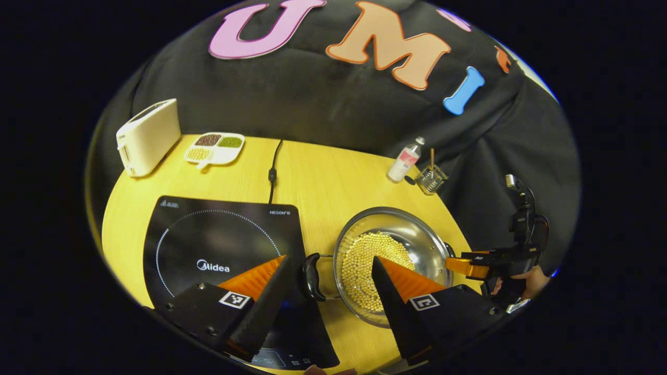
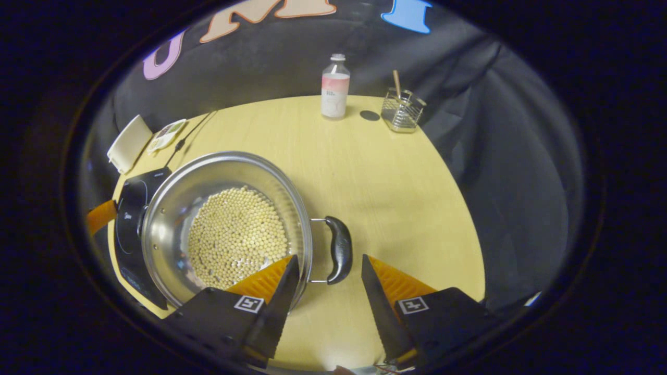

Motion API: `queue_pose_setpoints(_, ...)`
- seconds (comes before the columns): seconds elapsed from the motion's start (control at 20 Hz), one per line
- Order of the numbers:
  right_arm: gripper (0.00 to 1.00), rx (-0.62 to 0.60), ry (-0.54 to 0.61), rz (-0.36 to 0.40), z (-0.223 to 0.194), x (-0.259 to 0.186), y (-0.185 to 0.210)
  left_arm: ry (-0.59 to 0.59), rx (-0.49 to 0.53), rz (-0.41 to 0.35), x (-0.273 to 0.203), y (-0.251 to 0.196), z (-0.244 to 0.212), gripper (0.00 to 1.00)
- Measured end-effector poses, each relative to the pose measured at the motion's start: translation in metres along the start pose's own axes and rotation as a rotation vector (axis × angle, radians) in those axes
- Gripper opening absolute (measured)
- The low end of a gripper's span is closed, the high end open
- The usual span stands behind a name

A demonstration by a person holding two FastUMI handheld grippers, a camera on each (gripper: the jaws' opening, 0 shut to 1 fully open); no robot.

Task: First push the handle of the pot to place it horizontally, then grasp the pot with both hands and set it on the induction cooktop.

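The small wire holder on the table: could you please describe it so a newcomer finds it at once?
Start at the yellow table and look to its far edge by the black cloth. Right of the capped bottle stands the wire holder, the one see-through mesh container there, with one stick standing in it.

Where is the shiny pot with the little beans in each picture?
Left gripper view: the pot sits right of centre, just right of the induction cooktop, partly behind the right finger of the left hand-held gripper.
Right gripper view: the pot sits left of centre, above the right hand-held gripper.
Shared landmark: the bottle at the table's far edge.
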State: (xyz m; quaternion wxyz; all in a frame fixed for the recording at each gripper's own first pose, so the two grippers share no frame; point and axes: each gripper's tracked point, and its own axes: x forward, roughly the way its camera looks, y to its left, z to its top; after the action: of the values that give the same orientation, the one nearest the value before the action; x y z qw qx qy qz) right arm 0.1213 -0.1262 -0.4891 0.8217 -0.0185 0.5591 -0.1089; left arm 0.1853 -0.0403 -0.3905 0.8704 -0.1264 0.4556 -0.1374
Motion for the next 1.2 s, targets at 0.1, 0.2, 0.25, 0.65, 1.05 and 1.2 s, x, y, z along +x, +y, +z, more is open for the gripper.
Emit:
queue_pose_setpoints(0.1,0.81,0.007,0.007,0.010,0.003,0.010,-0.001,0.038,-0.018,0.016,0.011,0.004,-0.012,0.95)
queue_pose_setpoints(0.2,0.81,0.016,0.020,0.034,0.004,0.018,0.003,0.081,-0.011,0.022,0.021,0.005,-0.022,0.94)
queue_pose_setpoints(0.25,0.80,0.016,0.027,0.034,0.004,0.020,0.001,0.093,-0.004,0.027,0.027,0.006,-0.026,0.93)
queue_pose_setpoints(0.65,0.74,0.048,0.098,0.127,-0.003,0.045,0.003,0.165,0.016,0.043,0.054,-0.003,-0.037,0.96)
queue_pose_setpoints(1.05,0.65,0.094,0.133,0.159,-0.005,0.062,-0.015,0.250,0.013,0.069,0.077,-0.013,-0.056,0.70)
queue_pose_setpoints(1.2,0.62,0.093,0.126,0.160,-0.004,0.063,-0.018,0.260,0.044,0.092,0.087,-0.009,-0.055,0.61)
